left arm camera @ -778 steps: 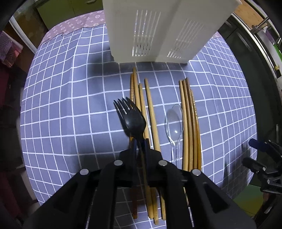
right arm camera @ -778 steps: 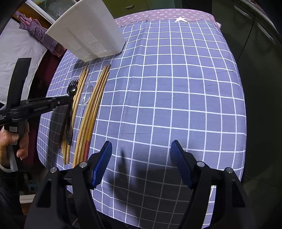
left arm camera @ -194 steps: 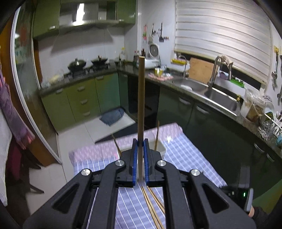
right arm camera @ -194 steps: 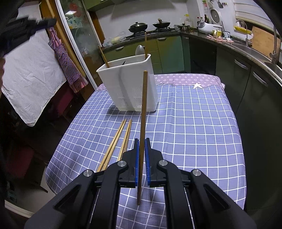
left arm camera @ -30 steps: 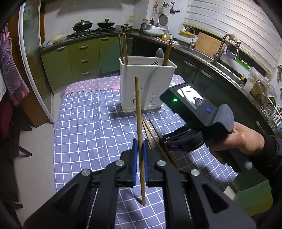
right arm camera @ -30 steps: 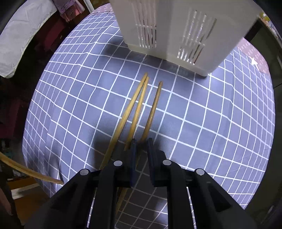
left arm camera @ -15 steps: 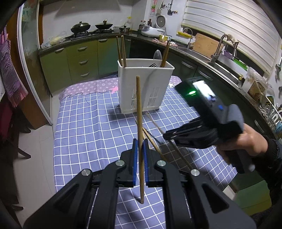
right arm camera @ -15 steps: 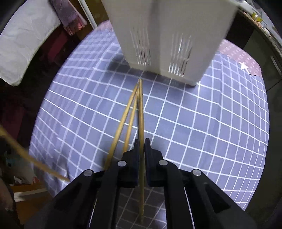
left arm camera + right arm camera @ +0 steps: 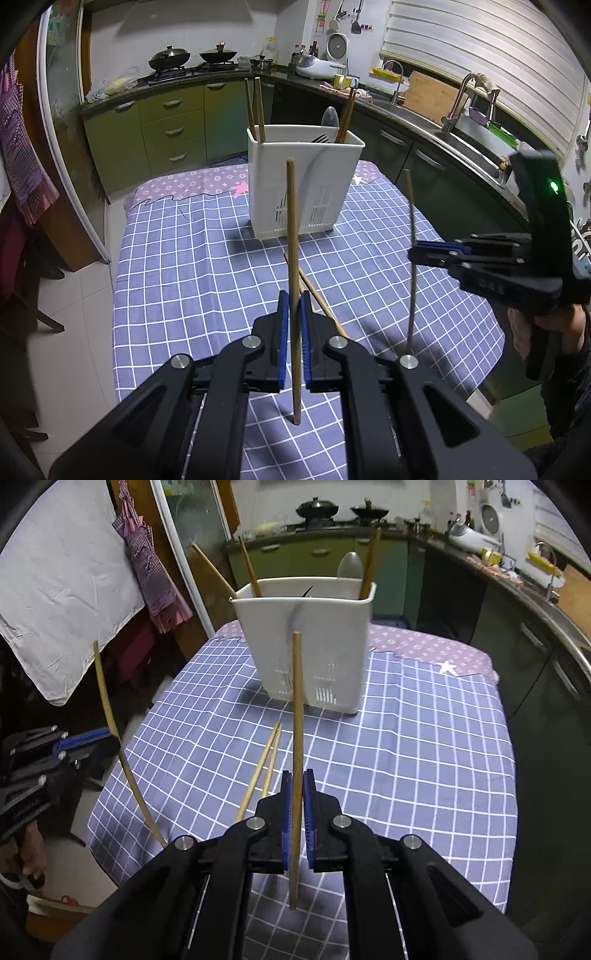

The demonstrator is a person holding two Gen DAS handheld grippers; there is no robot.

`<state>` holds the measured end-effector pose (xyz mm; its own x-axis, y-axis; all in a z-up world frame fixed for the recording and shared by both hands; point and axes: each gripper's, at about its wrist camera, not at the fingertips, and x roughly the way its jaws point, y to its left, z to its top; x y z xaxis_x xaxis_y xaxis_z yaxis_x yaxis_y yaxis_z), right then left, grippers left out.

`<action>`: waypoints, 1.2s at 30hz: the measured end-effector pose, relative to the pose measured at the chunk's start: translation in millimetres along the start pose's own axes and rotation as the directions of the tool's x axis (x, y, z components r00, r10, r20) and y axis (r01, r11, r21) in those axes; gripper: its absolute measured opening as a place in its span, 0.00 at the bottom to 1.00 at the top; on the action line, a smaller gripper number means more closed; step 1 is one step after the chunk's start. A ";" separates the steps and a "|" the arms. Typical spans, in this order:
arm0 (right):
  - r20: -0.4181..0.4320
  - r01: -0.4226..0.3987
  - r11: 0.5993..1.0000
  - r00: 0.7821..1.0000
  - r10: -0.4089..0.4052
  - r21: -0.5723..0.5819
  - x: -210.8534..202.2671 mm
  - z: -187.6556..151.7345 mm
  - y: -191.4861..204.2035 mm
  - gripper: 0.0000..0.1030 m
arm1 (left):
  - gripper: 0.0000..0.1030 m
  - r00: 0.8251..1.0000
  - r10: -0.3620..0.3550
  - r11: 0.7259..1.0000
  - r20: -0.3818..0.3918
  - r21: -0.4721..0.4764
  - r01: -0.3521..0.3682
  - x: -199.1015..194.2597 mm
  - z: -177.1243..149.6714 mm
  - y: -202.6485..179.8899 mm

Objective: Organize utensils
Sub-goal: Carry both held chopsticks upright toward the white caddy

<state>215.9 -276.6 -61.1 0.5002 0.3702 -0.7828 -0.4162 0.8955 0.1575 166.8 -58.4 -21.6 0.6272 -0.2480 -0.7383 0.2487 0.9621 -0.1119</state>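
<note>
Now the right gripper (image 9: pixel 294 805) has come up off the blue-and-white checked tablecloth (image 9: pixel 424 760), where a second ago it was closing low over three loose chopsticks; its jaws are clamped on one light wooden chopstick (image 9: pixel 296 716) held upright, and only two wooden chopsticks (image 9: pixel 264 762) are left lying on the cloth in front of the holder. The left gripper (image 9: pixel 291 325), to the left in the right wrist view, is unchanged: closed tight on its own upright wooden chopstick (image 9: pixel 291 236).

The white slotted plastic utensil holder (image 9: pixel 304 184) stands at the far end of the table. On its left side two wooden chopsticks (image 9: pixel 255 110) lean out of it; towards the right sit a black fork (image 9: pixel 320 139), a clear plastic spoon (image 9: pixel 330 116) and another leaning chopstick (image 9: pixel 346 116). I cannot tell which inner compartments they occupy.
</note>
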 end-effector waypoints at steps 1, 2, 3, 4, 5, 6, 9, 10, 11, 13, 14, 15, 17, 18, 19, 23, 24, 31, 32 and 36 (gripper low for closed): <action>0.014 -0.004 1.000 1.000 0.003 0.005 -5.2 -4.4 -2.1 0.07 | 0.06 1.000 0.000 1.000 0.001 0.001 0.000 -0.2 0.0 -0.2; 0.025 -0.009 1.000 1.000 0.009 0.009 -9.1 -6.4 -3.1 0.07 | 0.06 1.000 0.000 1.000 0.002 0.002 0.000 -0.6 0.0 -0.2; 0.037 -0.014 1.000 0.999 0.014 0.014 -13.4 -7.6 -3.6 0.07 | 0.06 1.000 -0.001 1.000 0.002 0.003 0.001 -1.1 0.2 -0.2; 0.046 -0.018 1.000 0.999 0.017 0.016 -16.1 -7.5 -4.0 0.07 | 0.06 1.000 -0.002 1.000 0.002 0.004 0.002 -1.4 0.4 -0.2; 0.058 -0.023 1.000 0.998 0.021 0.019 -19.9 -6.5 -5.3 0.07 | 0.06 1.000 -0.002 1.000 0.004 0.004 0.002 -2.2 0.6 -0.5; 0.067 -0.025 0.999 0.997 0.024 0.023 -22.9 -4.7 -7.1 0.07 | 0.06 1.000 -0.002 1.000 0.005 0.004 0.002 -2.5 0.8 -1.0; 0.076 -0.027 0.999 0.997 0.025 0.024 -26.1 -1.0 -9.2 0.07 | 0.06 1.000 -0.001 1.000 0.009 0.009 0.001 -4.3 1.3 -3.4; 0.075 -0.028 0.999 0.997 0.026 0.021 -25.9 -0.7 -9.1 0.07 | 0.06 1.000 -0.002 1.000 0.010 0.011 0.002 -4.7 1.3 -3.9; 0.075 -0.028 0.999 0.997 0.027 0.019 -25.8 -0.6 -8.3 0.07 | 0.06 1.000 -0.003 1.000 0.009 0.012 0.003 -4.8 1.3 -4.4; 0.077 -0.028 0.999 0.997 0.027 0.015 -24.8 -1.3 -5.9 0.07 | 0.06 1.000 -0.004 1.000 0.009 0.012 0.004 -4.4 1.3 -4.9; 0.077 -0.031 0.999 0.997 0.030 0.014 -24.7 -1.6 -5.8 0.07 | 0.06 1.000 -0.005 1.000 0.009 0.011 0.004 -4.4 1.4 -5.1; 0.075 -0.034 0.999 0.997 0.033 0.014 -24.5 -2.0 -5.3 0.07 | 0.06 1.000 -0.004 1.000 0.009 0.012 0.004 -4.3 1.5 -5.3; 0.072 -0.038 0.999 0.997 0.037 0.014 -24.2 -1.9 -5.2 0.07 | 0.06 1.000 -0.005 1.000 0.009 0.010 0.005 -4.4 1.5 -5.3; 0.072 -0.036 0.999 0.997 0.035 0.012 -24.2 -2.0 -5.2 0.07 | 0.06 1.000 -0.005 1.000 0.009 0.011 0.005 -4.4 1.6 -5.6; 0.071 -0.038 0.999 0.997 0.037 0.012 -24.2 -2.0 -5.4 0.07 | 0.06 1.000 -0.003 1.000 0.011 0.013 0.003 -4.7 1.5 -6.1; 0.070 -0.040 0.999 0.997 0.039 0.010 -24.7 -2.5 -5.0 0.07 | 0.06 1.000 -0.007 1.000 0.018 0.011 0.007 -5.3 2.2 -6.7; 0.070 -0.041 0.999 0.997 0.040 0.009 -25.1 -2.7 -4.8 0.07 | 0.06 1.000 -0.008 1.000 0.019 0.012 0.008 -5.4 2.3 -7.4; 0.068 -0.044 0.999 0.997 0.043 0.004 -26.2 -2.7 -4.7 0.07 | 0.06 1.000 -0.013 1.000 0.028 0.016 0.012 -8.1 5.1 -9.5; 0.069 -0.044 0.999 0.997 0.044 0.003 -26.0 -2.7 -4.3 0.07 | 0.06 0.999 -0.013 1.000 0.030 0.016 0.013 -8.7 5.7 -10.0; 0.067 -0.042 0.999 0.997 0.042 -0.001 -25.7 -2.0 -3.6 0.07 | 0.06 0.999 -0.012 1.000 0.040 0.020 0.012 -11.3 8.7 -10.5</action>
<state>203.0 -289.9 -42.7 0.5320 0.4233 -0.7334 -0.4376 0.8789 0.1899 163.6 -66.7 -6.3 0.6529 -0.2642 -0.7098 0.2707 0.9567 -0.1072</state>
